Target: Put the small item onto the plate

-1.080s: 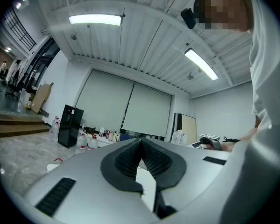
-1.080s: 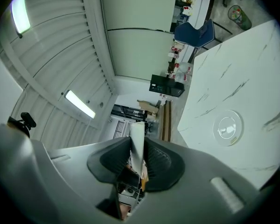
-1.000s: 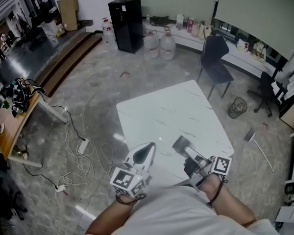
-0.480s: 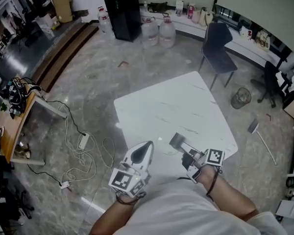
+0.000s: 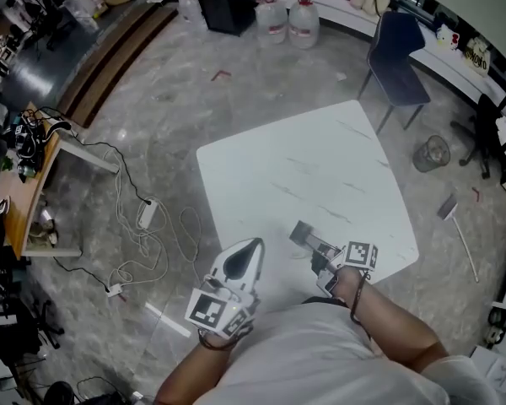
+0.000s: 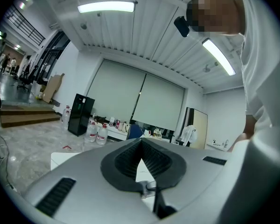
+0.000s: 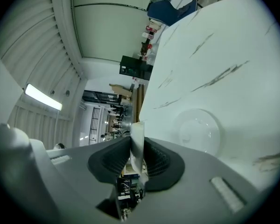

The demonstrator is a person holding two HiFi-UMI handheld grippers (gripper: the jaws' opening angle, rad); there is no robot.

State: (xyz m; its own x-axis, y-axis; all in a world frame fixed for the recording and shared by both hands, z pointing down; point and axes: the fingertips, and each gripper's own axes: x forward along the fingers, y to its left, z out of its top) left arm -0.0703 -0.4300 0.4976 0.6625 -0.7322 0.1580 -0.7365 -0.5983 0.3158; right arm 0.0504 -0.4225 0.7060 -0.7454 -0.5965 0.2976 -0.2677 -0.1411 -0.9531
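Note:
A small flat white item (image 7: 136,146) stands edge-on between the dark pads of my right gripper (image 7: 136,136), which is shut on it. Beyond those jaws, a clear round plate (image 7: 196,130) lies on the white marble table (image 7: 224,55). In the head view, the right gripper (image 5: 302,232) hangs over the table's near edge, while the left gripper (image 5: 251,247) sits beside it to the left. The left gripper (image 6: 141,141) has its pads meeting at the tip, with nothing held. I cannot make out the plate in the head view.
The white table (image 5: 304,167) stands on a grey stone floor. A dark blue chair (image 5: 396,45) and a wire bin (image 5: 430,153) are beyond its far right corner. Water bottles (image 5: 287,19) stand at the back; cables (image 5: 143,226) and a wooden desk (image 5: 25,192) lie left.
The right gripper has sunk toward the table top with the item still in its jaws. The left gripper has dropped a little. The head view has tilted further down.

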